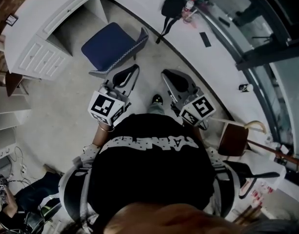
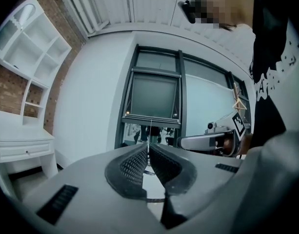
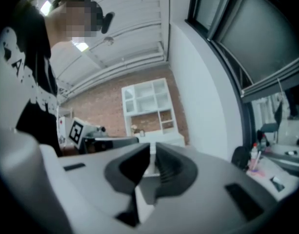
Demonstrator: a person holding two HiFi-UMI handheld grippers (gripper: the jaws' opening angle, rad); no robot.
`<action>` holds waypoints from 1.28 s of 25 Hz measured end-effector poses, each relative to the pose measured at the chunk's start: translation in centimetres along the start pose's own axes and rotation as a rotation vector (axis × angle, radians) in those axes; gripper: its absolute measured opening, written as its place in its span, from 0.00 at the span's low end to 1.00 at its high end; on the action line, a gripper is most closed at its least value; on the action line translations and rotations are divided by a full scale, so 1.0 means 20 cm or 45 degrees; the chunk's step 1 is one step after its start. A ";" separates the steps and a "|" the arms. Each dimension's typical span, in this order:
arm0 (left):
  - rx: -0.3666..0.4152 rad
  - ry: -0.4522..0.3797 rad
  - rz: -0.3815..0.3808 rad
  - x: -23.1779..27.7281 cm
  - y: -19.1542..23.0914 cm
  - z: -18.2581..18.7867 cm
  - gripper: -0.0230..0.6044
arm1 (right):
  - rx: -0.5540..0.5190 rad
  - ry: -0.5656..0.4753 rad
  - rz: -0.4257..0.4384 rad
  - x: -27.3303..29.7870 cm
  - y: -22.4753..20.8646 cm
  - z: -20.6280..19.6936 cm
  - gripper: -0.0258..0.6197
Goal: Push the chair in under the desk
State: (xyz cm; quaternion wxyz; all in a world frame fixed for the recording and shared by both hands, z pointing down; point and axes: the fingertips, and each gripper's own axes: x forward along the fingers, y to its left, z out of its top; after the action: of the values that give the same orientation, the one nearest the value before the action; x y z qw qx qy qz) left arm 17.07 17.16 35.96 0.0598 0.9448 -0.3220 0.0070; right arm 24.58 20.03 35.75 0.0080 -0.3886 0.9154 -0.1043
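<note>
We held left tool [image 1: 135, 68] and right tool [image 1: 164, 73] closed, empty, blue chair [image 1: 111, 47] just ahead, outside the white worktop [image 1: 39, 18].

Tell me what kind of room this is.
Probably a study or office-style room, perhaps a staged one: a white desk with drawers, a blue chair near its kneehole, white shelves, and a big window.
</note>
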 end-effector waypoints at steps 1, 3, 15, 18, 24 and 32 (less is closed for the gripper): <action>-0.014 0.006 0.013 0.04 0.01 0.00 0.09 | -0.004 -0.001 0.011 0.01 -0.04 0.01 0.09; -0.014 0.005 0.034 0.11 0.03 0.01 0.09 | -0.012 -0.004 0.034 0.01 -0.11 0.04 0.09; 0.015 0.044 0.241 0.34 0.13 -0.03 0.09 | -0.004 0.058 0.213 0.10 -0.44 0.04 0.09; 0.011 0.063 0.312 0.35 0.15 -0.05 0.09 | 0.009 0.074 0.282 0.14 -0.48 0.02 0.09; -0.005 0.078 0.439 0.36 0.17 -0.07 0.09 | 0.014 0.100 0.409 0.19 -0.53 0.00 0.09; -0.001 0.141 0.649 0.26 0.27 -0.13 0.10 | -0.011 0.151 0.515 0.31 -0.62 -0.06 0.09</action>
State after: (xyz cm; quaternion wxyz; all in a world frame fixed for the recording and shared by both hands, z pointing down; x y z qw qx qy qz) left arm 18.02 10.10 39.30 0.0741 0.8314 -0.5458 0.0733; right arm 29.05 7.44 39.80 -0.0268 -0.1901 0.9741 -0.1193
